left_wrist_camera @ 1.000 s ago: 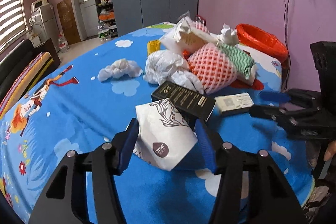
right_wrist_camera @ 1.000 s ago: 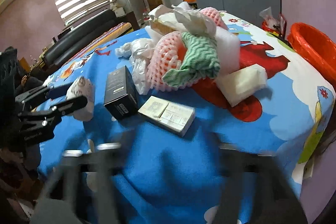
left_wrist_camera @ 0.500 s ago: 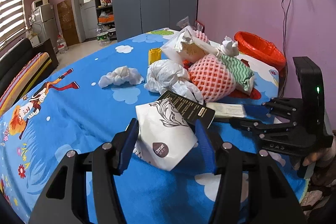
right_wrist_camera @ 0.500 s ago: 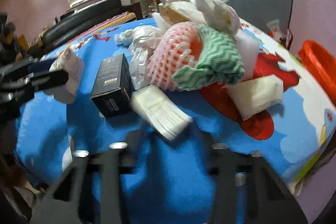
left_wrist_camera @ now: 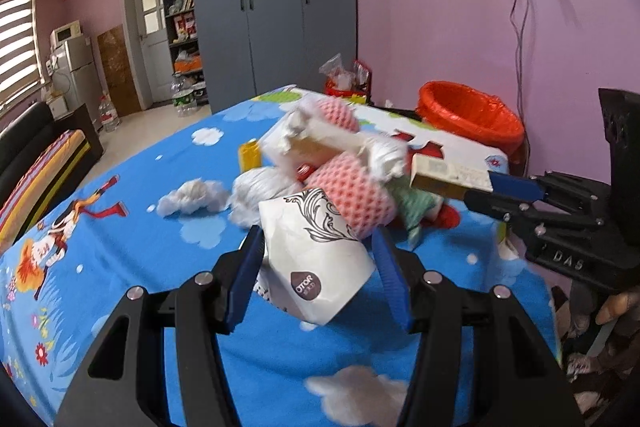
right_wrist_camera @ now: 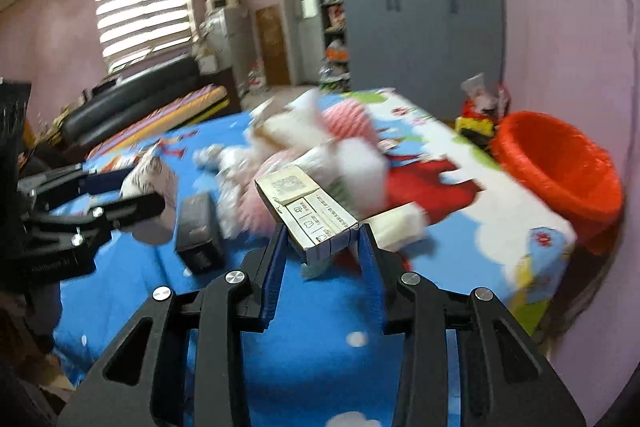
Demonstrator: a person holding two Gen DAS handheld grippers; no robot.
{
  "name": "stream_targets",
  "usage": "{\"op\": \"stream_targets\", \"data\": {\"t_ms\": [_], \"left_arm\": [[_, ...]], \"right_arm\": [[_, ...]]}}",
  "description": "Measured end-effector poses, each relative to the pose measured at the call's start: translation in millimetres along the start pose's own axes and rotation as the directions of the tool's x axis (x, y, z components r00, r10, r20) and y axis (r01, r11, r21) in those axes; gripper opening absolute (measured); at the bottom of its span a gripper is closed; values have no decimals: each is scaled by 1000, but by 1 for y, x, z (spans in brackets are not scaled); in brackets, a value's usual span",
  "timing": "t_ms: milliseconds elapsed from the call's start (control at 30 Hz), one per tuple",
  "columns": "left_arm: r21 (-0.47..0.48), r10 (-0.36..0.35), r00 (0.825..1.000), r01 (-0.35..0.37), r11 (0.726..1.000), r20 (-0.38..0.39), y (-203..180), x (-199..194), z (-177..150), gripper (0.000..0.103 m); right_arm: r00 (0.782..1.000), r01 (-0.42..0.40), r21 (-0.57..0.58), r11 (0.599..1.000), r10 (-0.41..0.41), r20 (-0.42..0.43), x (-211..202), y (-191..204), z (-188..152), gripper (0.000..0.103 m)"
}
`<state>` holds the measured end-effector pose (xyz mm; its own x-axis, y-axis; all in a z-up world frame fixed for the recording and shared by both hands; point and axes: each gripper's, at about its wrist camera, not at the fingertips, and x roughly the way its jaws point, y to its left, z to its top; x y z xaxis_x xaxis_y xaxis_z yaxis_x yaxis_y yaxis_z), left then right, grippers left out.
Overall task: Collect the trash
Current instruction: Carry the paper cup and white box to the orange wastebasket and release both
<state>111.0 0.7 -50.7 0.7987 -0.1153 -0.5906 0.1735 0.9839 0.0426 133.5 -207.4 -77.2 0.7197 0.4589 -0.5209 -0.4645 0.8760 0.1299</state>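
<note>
My left gripper (left_wrist_camera: 316, 283) clamps a crumpled white paper cup (left_wrist_camera: 316, 259), and my right gripper (right_wrist_camera: 322, 259) pinches a small flat carton (right_wrist_camera: 308, 215); both are lifted clear of the blue bedspread (left_wrist_camera: 120, 267). The heap of foam netting and wrappers (left_wrist_camera: 340, 167) and a black box (right_wrist_camera: 198, 231) remain uncollected. The red-lined bin (right_wrist_camera: 560, 167) stands open past the bed's far right edge, with clear air above the spread.

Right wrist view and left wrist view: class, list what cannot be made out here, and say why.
- Trash pile, right wrist view: motion blur smears the items together.
- Small box in the right claw: its print is too small to read.
- Orange bin, left wrist view: its inside is hidden by its rim.
- Black box: hidden in the left wrist view behind the paper packet.
</note>
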Motion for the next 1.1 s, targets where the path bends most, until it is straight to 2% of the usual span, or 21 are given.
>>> {"op": "stream_targets", "data": {"t_ms": [167,300,400,567,800,967,1100], "left_arm": [[9,-56,998,55,998,35,-28,8,20,54],[48,-57,997,55,997,52,-56,24,36,54],[45,-99,993,96,994,62,-70,40,51,54],[90,-143,985,134,987,95,-103,67,81,54],[135,-227,969,213,968,98,-154,118,129,54],[138,-307,947,292,946,97,-183,160,170,54],[161,-342,937,327,931,75,-206,195,196,54]], "right_arm": [[998,48,63,997,-50,40,-17,-28,1,36],[993,87,109,990,-95,74,-28,-51,6,36],[985,129,142,981,-143,96,-36,-70,9,36],[962,223,224,949,-251,107,-45,-118,13,36],[923,333,299,894,-374,90,-32,-189,31,36],[900,389,306,869,-430,78,-17,-231,45,36],[886,419,320,850,-460,63,-3,-264,50,36]]}}
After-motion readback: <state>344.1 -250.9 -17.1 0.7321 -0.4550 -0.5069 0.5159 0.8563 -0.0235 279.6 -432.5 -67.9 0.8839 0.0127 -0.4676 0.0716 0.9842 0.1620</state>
